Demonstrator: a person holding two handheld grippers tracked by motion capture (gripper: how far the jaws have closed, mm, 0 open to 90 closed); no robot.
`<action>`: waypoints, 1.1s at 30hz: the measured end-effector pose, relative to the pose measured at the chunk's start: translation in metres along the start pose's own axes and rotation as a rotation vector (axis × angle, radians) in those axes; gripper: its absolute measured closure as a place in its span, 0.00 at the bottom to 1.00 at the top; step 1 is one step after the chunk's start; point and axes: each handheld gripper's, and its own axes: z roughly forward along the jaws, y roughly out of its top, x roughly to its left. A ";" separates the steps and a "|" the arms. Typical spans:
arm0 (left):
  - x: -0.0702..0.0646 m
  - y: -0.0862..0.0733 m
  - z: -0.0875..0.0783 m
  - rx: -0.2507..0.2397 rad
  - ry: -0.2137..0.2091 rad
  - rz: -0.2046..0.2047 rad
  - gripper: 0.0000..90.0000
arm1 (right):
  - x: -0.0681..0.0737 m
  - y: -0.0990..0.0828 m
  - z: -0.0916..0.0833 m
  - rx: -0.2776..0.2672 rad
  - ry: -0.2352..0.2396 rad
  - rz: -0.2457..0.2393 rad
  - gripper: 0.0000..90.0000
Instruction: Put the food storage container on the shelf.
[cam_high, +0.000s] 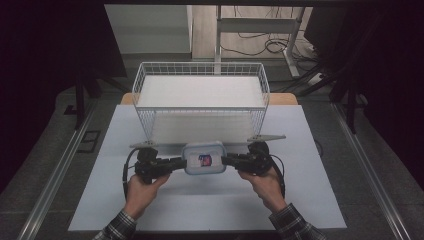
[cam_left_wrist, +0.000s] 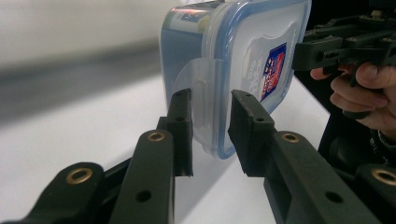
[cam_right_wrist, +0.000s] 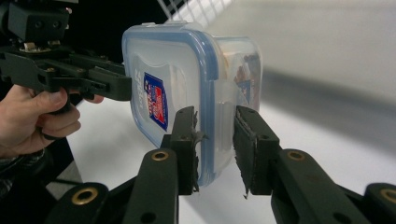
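while both grippers (cam_high: 181, 162) (cam_high: 226, 160) clamp it, container (cam_high: 203, 157) hangs.

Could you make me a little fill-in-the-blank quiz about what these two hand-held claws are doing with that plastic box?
1. The left gripper and right gripper hold one lidded plastic ____ between them.
2. Each gripper clamps one ____ of the box, from opposite sides.
3. Behind the box stands a white wire ____.
4. The sticker on the lid is red and ____.

Missing words: box; end; basket; blue
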 end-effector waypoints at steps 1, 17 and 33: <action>-0.001 0.007 -0.002 -0.003 0.002 0.007 0.78 | 0.001 0.007 -0.002 -0.008 -0.004 -0.008 0.77; -0.016 0.127 -0.029 -0.053 0.056 0.075 0.78 | 0.009 0.110 -0.019 -0.111 -0.041 -0.028 0.77; 0.016 0.185 -0.007 -0.029 0.094 0.055 0.74 | -0.029 0.168 0.008 -0.139 -0.071 0.049 0.74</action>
